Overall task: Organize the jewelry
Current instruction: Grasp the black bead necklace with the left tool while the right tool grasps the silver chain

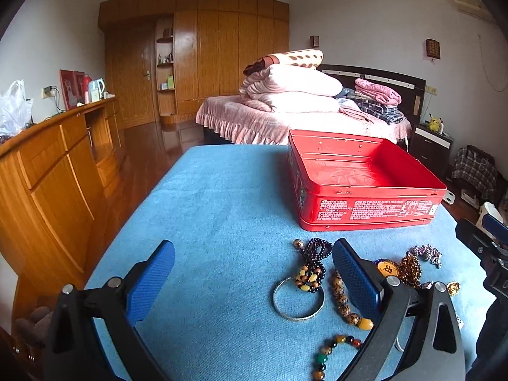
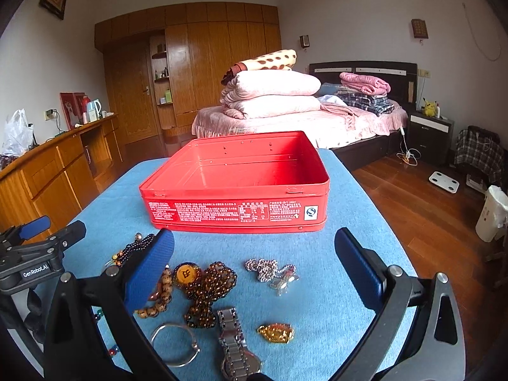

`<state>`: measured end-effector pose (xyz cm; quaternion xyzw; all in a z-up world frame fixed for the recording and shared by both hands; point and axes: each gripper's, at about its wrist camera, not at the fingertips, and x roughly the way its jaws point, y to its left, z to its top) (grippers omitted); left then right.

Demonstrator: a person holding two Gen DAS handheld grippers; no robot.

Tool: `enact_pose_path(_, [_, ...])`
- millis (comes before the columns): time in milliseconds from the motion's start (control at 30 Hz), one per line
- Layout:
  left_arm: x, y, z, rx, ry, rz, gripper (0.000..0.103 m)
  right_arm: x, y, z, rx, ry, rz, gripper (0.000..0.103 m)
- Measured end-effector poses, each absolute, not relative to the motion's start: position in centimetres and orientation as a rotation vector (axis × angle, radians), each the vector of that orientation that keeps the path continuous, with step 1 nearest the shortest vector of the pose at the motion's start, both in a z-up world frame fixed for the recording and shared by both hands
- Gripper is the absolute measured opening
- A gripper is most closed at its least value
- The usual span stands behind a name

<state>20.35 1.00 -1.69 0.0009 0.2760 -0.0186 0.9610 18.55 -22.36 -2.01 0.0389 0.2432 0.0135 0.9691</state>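
Observation:
An open, empty red tin box (image 1: 365,187) (image 2: 238,187) stands on the blue cloth-covered table (image 1: 206,222). Jewelry lies in front of it: a silver bangle (image 1: 298,300), dark purple beads (image 1: 314,254), brown bead strings (image 2: 209,289), a silver chain (image 2: 266,268), a metal watch (image 2: 235,346), a gold pendant (image 2: 276,332) and a silver ring hoop (image 2: 174,344). My left gripper (image 1: 254,273) is open and empty above the table, left of the pile. My right gripper (image 2: 254,263) is open and empty above the pile.
A wooden sideboard (image 1: 47,171) runs along the left. A bed with stacked pink bedding (image 2: 273,95) stands behind the table. A white bin (image 2: 492,216) and a scale (image 2: 444,181) are on the wood floor to the right.

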Motion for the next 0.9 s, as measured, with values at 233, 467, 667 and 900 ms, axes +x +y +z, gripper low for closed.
enact_pose_path(233, [22.1,0.5,-2.2,-0.037,0.57,-0.063,0.097,21.1,-22.9,-2.6,0.144,0.551,0.048,0.098])
enact_pose_path(467, [22.7,-0.2,-3.1,-0.046,0.609,-0.116,0.083,21.5,-22.7,-3.0,0.137,0.601,0.039,0.098])
enact_pose_path(667, [24.0,-0.6,-4.5,-0.067,0.74,-0.181,0.055,22.2,-23.4,-3.7,0.142,0.656,0.014,0.098])
enact_pose_path(900, [24.9,-2.1,-5.7,-0.025,0.821,-0.227,0.048,23.3,-23.1,-4.5,0.11,0.726,0.001,0.091])
